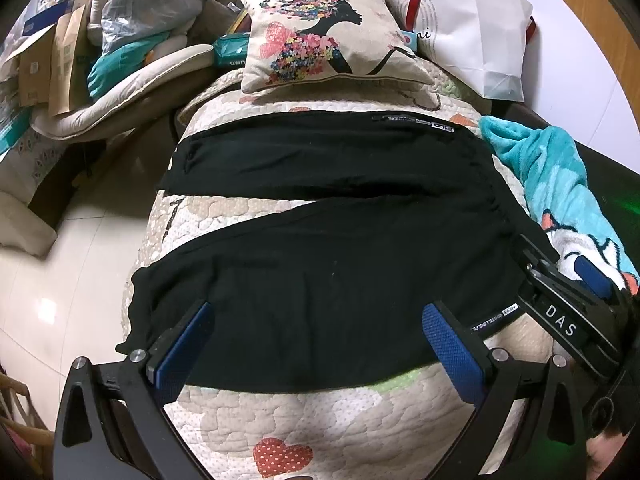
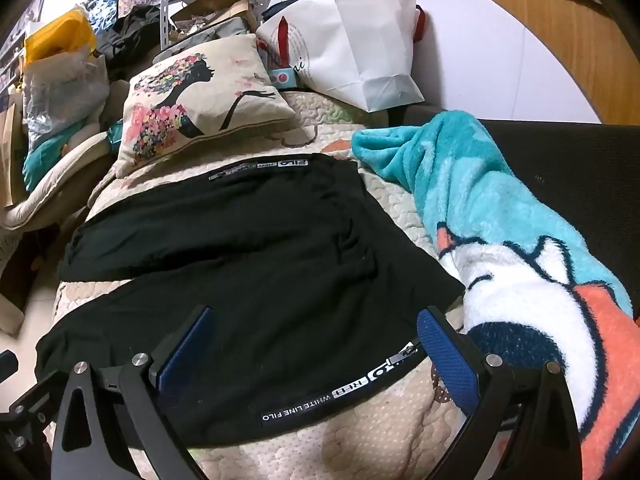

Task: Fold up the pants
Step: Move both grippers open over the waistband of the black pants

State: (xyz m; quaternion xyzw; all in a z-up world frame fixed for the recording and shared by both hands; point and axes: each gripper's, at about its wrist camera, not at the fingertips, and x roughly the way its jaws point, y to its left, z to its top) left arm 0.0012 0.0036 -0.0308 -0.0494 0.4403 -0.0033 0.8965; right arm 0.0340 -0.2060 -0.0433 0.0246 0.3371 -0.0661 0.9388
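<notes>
Even, fairly bright indoor light, apparently from overhead. Glare spots sit on the glossy floor (image 1: 48, 304) at 9 o'clock. The black pants (image 1: 320, 264) read as a near-featureless dark mass. Fisheye distortion bends all edges; dark vignette rings both views. A green flare tints 4 o'clock in the left view.

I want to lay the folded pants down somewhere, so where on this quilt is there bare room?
The widest bare patch of quilt lies nearer than the black pants, between the left gripper fingers. A narrow strip shows between the two pant legs on the left. The far end is crowded by the pillow and white bag, the right edge by the teal blanket.
</notes>
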